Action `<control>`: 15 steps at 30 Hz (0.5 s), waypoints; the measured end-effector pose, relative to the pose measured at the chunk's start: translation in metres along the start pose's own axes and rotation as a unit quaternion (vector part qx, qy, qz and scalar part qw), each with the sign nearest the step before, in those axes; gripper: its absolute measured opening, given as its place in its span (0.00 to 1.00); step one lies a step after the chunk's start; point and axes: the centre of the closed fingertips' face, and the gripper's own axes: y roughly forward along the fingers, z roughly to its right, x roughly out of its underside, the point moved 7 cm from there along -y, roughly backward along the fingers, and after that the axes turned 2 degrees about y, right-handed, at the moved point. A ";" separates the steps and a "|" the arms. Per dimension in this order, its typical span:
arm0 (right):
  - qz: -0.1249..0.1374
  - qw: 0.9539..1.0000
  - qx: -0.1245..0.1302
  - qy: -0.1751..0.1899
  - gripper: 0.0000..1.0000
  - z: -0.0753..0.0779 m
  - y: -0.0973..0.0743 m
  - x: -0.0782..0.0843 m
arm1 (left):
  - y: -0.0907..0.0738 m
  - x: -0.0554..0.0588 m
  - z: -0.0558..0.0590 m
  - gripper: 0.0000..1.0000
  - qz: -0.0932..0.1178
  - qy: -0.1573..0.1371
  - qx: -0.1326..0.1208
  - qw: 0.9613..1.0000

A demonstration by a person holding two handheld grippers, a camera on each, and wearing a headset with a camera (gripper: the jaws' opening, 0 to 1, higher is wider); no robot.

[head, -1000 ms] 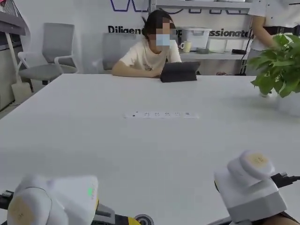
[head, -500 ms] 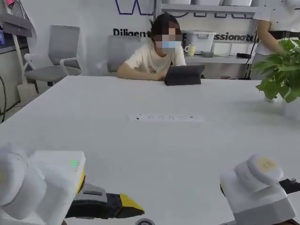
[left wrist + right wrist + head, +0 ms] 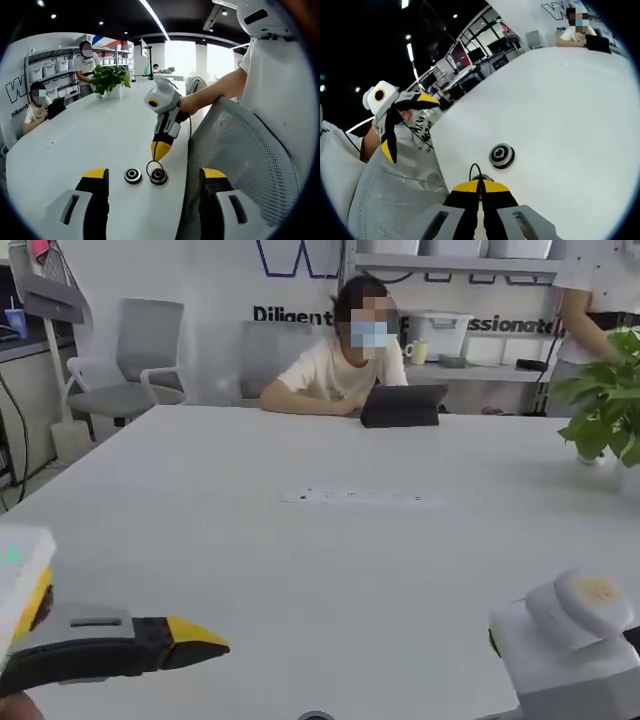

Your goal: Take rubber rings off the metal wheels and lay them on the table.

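Two wheels are lying side by side near the tabletop [image 3: 75,145] edge. The right hand-held gripper [image 3: 481,186] is pinching a thin black ring [image 3: 471,171] between closed jaws, just above one wheel [image 3: 158,175]; the other wheel [image 3: 133,175] is sitting just beside it. The left hand-held gripper [image 3: 153,173] is hovering nearby, jaws spread wide, gripping nothing.

Back wall lettering [image 3: 292,315] apparently reads "Diligen…" and "…ssionate".
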 end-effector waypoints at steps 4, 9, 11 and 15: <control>0.003 1.000 -0.001 -0.001 0.00 -0.001 -0.001 -0.001 | -0.015 0.005 0.000 0.73 0.005 -0.011 -0.028 1.000; 0.010 1.000 -0.004 -0.001 0.00 -0.003 -0.002 -0.003 | -0.033 0.018 -0.001 0.73 0.005 -0.038 -0.062 0.997; 0.012 1.000 -0.005 -0.001 0.00 -0.004 -0.003 -0.004 | -0.038 0.023 0.002 0.73 0.005 -0.044 -0.068 0.997; 0.012 1.000 -0.004 -0.006 0.00 -0.006 -0.004 -0.005 | -0.046 0.034 0.003 0.74 0.007 -0.064 -0.088 0.994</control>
